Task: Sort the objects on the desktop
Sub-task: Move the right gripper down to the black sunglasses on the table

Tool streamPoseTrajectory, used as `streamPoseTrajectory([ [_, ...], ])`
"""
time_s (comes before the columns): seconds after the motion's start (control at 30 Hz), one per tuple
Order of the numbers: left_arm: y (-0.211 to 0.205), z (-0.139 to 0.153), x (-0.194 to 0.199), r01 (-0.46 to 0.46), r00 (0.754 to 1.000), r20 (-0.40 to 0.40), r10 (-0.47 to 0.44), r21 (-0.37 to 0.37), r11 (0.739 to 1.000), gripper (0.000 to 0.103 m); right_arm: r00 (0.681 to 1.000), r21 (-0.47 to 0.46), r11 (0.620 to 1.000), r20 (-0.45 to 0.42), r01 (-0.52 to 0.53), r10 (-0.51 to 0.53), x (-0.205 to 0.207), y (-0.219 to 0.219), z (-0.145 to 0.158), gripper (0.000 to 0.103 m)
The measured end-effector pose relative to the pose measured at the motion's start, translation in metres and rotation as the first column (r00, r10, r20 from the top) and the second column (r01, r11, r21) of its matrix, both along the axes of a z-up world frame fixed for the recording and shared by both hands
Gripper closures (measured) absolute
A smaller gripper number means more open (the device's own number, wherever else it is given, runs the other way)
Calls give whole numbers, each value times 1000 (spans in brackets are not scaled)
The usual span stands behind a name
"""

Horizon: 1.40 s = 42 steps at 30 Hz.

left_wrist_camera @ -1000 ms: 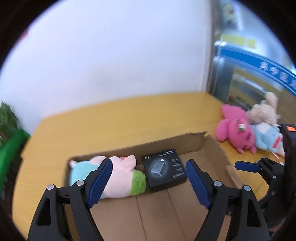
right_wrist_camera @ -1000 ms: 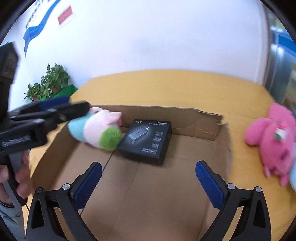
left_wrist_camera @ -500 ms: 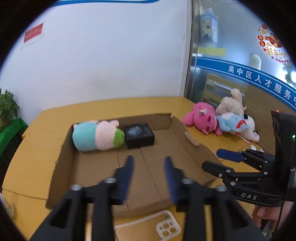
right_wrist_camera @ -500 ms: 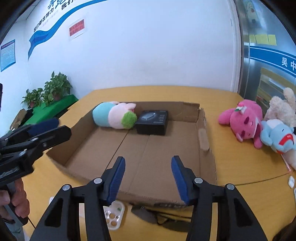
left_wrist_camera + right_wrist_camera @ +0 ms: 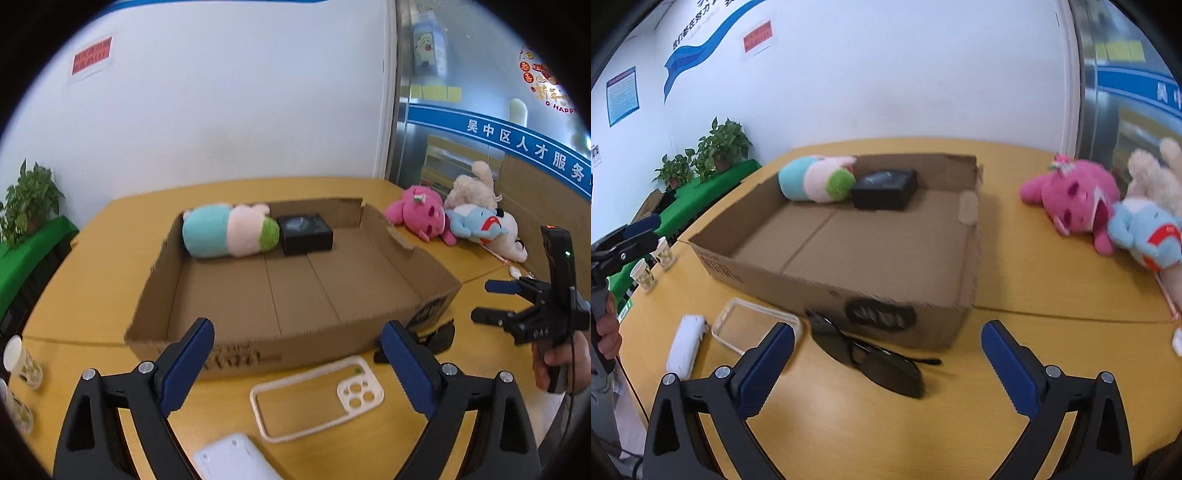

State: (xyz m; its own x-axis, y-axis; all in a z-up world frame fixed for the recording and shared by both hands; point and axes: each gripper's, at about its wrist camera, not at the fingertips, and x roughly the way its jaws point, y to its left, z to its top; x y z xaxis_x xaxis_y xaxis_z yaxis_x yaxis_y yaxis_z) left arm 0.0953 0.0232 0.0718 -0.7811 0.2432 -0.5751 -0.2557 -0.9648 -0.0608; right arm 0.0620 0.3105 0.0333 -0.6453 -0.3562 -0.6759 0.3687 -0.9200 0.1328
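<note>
- Left wrist view: a shallow corrugated cardboard box [image 5: 295, 288], open-topped with ragged cut walls, is seen on the yellow wooden worktop [image 5: 92, 266].
- A soft pastel plush roll [image 5: 229, 236] and a hard black carton [image 5: 304, 234] are lodged side by side against the far wall of the box; most of the box floor is left bare.
- A thin translucent phone case [image 5: 317, 398] with a cut-out camera corner lies flat just before the near wall, with a white rounded device [image 5: 232, 461] closer still.
- The left gripper [image 5: 295, 373] is held above the phone case, its jaws spreading with nothing pinched.
- Right wrist view: the right gripper [image 5: 886, 365] is held over glossy dark sunglasses [image 5: 868, 358], which lie against the near box wall; its jaws are opening, empty.
- A pink plush toy [image 5: 1075, 195] and a blue plush toy [image 5: 1145, 232] are heaped on the worktop to the right, well apart from the box.
- Paper cups [image 5: 644, 275] stand near the left worktop edge.
</note>
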Motion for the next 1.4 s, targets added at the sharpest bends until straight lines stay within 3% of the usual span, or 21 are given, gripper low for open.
streamPoseTrajectory([
  [0.13, 2, -28, 7, 11, 997, 79, -16, 63, 998, 10, 995, -16, 999, 91, -36, 37, -22, 14, -34, 0],
  [0.27, 8, -52, 10, 20, 988, 149, -28, 56, 998, 10, 977, -38, 996, 194, -83, 88, -36, 7, -69, 0],
  [0.47, 2, -70, 13, 17, 978, 207, -34, 82, 997, 10, 949, -24, 979, 241, -205, 205, -3, -27, -79, 0],
  [0.57, -1, -78, 11, 19, 971, 235, -43, 102, 995, 10, 927, -50, 951, 211, -305, 309, 36, -43, -69, 0],
  [0.67, -1, -84, 6, 32, 961, 269, -69, 139, 990, 10, 949, 31, 957, 140, -290, 283, 55, -43, -57, 0],
  [0.77, 4, -86, 4, 52, 955, 278, -99, 171, 984, 10, 968, 83, 968, 103, -238, 229, 41, -36, -53, 0],
  [0.9, 9, -83, 8, 66, 954, 275, -116, 183, 981, 10, 967, 106, 964, 102, -243, 232, -2, -36, -65, 0],
  [1.07, 9, -82, 17, 61, 956, 273, -105, 167, 984, 10, 935, 81, 943, 179, -323, 305, -23, -49, -79, 0],
  [1.23, 9, -88, 16, 53, 949, 297, -107, 185, 981, 10, 888, 25, 904, 200, -427, 414, 25, -62, -78, 1],
  [1.33, 16, -91, 14, 71, 945, 301, -130, 198, 978, 10, 911, -27, 921, 138, -388, 388, 49, -51, -64, 0],
  [1.4, 23, -93, 10, 88, 939, 308, -152, 209, 974, 10, 944, -3, 949, 106, -315, 314, 49, -47, -57, 0],
])
